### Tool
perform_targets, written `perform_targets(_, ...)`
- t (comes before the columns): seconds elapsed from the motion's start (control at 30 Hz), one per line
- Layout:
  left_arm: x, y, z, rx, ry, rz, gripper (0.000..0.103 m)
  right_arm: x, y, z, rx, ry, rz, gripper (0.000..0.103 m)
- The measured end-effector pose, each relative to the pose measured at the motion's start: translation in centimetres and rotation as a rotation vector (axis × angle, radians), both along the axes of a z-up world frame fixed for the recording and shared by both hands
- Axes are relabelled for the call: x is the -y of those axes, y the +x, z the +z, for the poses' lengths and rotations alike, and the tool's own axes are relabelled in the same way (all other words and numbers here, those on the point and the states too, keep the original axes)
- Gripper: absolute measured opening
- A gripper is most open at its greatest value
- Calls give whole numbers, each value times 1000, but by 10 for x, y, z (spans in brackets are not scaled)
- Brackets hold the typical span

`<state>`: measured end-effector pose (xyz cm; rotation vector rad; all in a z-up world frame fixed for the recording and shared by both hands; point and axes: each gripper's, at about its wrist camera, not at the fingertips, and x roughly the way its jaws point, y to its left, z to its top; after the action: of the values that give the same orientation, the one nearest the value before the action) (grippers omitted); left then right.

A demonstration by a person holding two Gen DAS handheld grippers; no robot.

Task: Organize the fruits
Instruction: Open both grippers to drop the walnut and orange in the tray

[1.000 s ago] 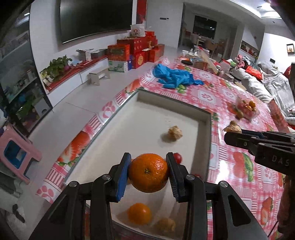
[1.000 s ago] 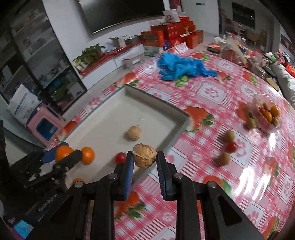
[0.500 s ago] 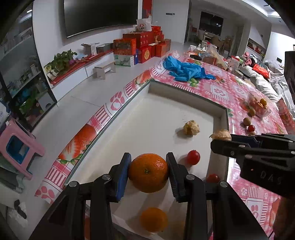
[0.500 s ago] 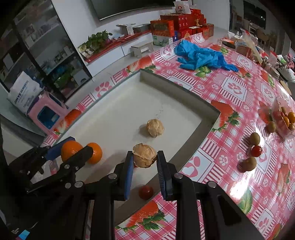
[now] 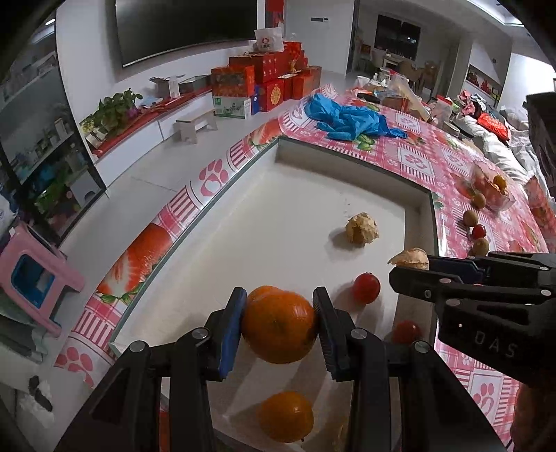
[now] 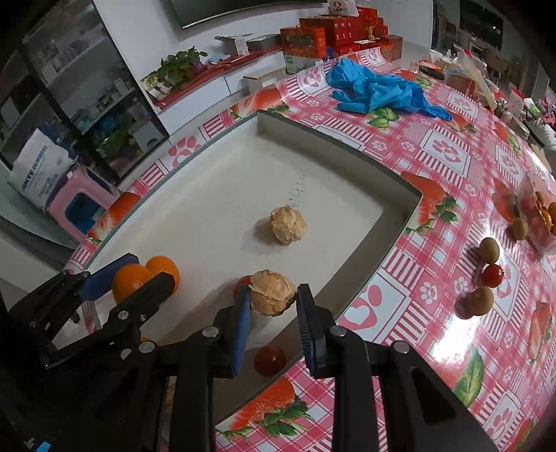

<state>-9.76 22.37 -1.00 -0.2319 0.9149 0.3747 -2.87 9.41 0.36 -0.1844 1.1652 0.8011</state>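
Left gripper [image 5: 279, 325]: pads clamp a round orange mandarin [image 5: 279, 327] over the shallow white rectangular tray [image 5: 264, 222].
Right gripper [image 6: 271, 306]: jaws opening around a wrinkled tan walnut-like fruit [image 6: 272, 292], low above the tray.
Tray: second tan fruit [image 6: 287, 225], red cherry tomatoes [image 5: 365, 287].

A home living room. A large dark TV [image 5: 184, 31] hangs on the wall at 11 o'clock, above a low white cabinet [image 5: 139, 135] with a potted plant [image 5: 114, 107]. Red gift boxes [image 5: 267, 83] are stacked on the floor at 12. A sofa [image 5: 500, 149] heaped with bedding sits at 2, a dining area behind it, and a pink stool [image 5: 34, 278] at 9.
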Motion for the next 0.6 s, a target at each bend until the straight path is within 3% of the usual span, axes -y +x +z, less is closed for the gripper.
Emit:
perform_targets(0.23, 0, -1, 6, 16, 25, 9, 45, 8, 5, 3, -2, 13, -37, 64)
perform_targets(0.27, -2, -2, 6, 14, 26, 18, 51, 10, 7, 4, -3, 16, -48, 66)
perform_targets(0.37, -6, -6, 9, 23, 27, 46, 87, 18, 10, 8, -9, 53, -74, 77)
perform_targets(0.43, -5, -10, 16, 55, 27, 55, 87, 22, 12, 9, -10, 65, -88, 79)
perform_targets(0.6, 4, -6, 27, 46, 51, 25, 87, 38, 19, 11, -40, 92, -117, 82)
